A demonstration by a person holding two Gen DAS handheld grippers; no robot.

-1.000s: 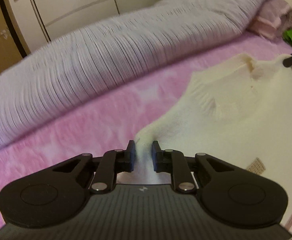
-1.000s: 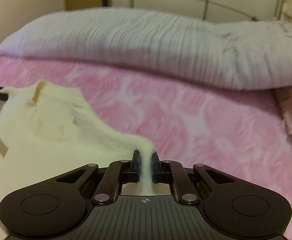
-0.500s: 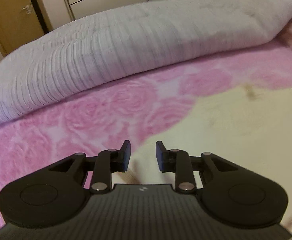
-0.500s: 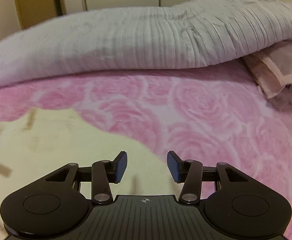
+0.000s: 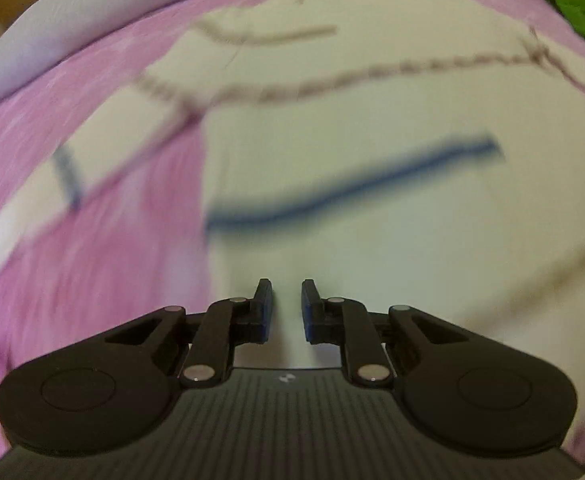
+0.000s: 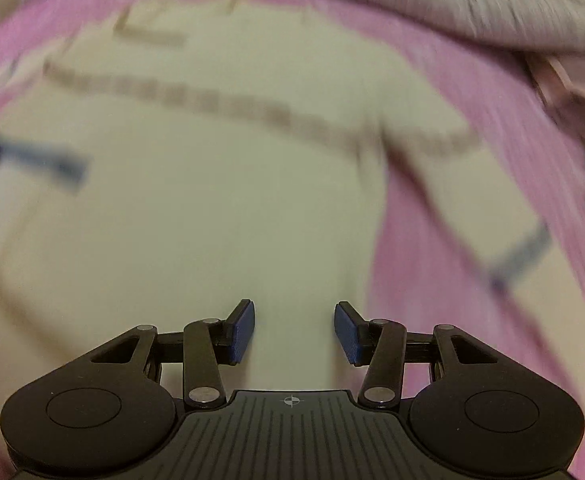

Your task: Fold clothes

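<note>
We look down along both grippers at a cream sweater spread flat on a pink rose-patterned blanket that covers a bed. Both views are smeared by motion blur, so fine detail is lost.

In the left wrist view, our left gripper hangs above the lower part of the sweater's body. Its jaws stand a narrow gap apart and have just been closing a little; only cream fabric shows through the gap, and we see nothing pinched between them. A dark blue stripe crosses the sweater ahead of the fingers. A brownish patterned band runs across the chest, and one sleeve stretches out to the left over the blanket.

In the right wrist view, our right gripper hovers over the sweater near its right edge. Its jaws are spread well apart, blue pads facing each other, with nothing between them. The other sleeve angles away to the right, with a blue stripe near its cuff.

A pale grey ribbed duvet lies along the far side of the bed. Something bright green sits at the right edge.
</note>
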